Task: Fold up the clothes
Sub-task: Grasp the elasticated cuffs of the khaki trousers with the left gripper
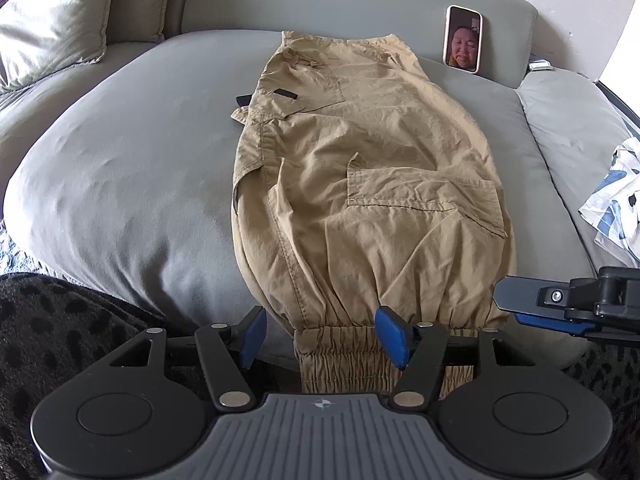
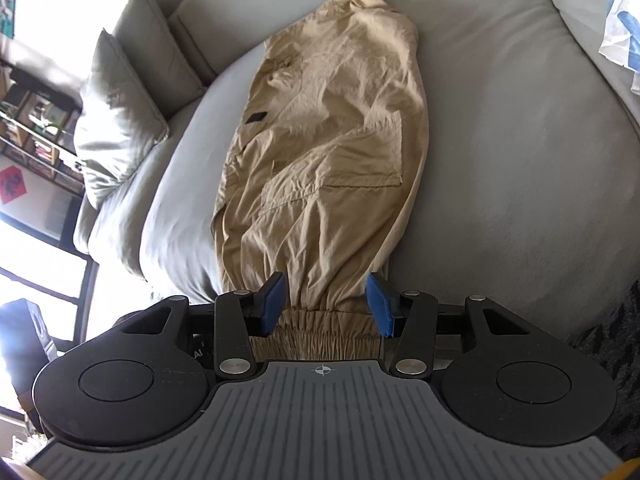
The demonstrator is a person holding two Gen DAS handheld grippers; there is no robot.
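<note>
- Left wrist view: your left gripper sits at the near end of the tan cargo trousers, its jaws standing apart with nothing pinched. The elastic cuff lies between and just below the blue pads, offset toward the right-hand pad.
- The left jaws have widened over the last moment and look to be levelling off; the pads press on no cloth.
- Right wrist view: your right gripper straddles the same gathered cuff, jaws about half spread, a blue pad on either side of the cloth. You cannot tell from this view whether the pads brush the fabric, but they are not clamped on it.
- The trousers lie on the grey sofa cushion, already doubled leg on leg, their long axis running straight away from both sets of jaws toward the waistband at the far end.
- Both grippers crowd the cuff end, the right one's finger showing just to the right of the left jaws; neither is near the waistband.
- The likely next move is a fold along that long axis: cuff gripped and carried away from you, toward the waistband.
- A phone leans on the backrest beyond the waistband; a patterned cloth lies well off to the right.
</note>
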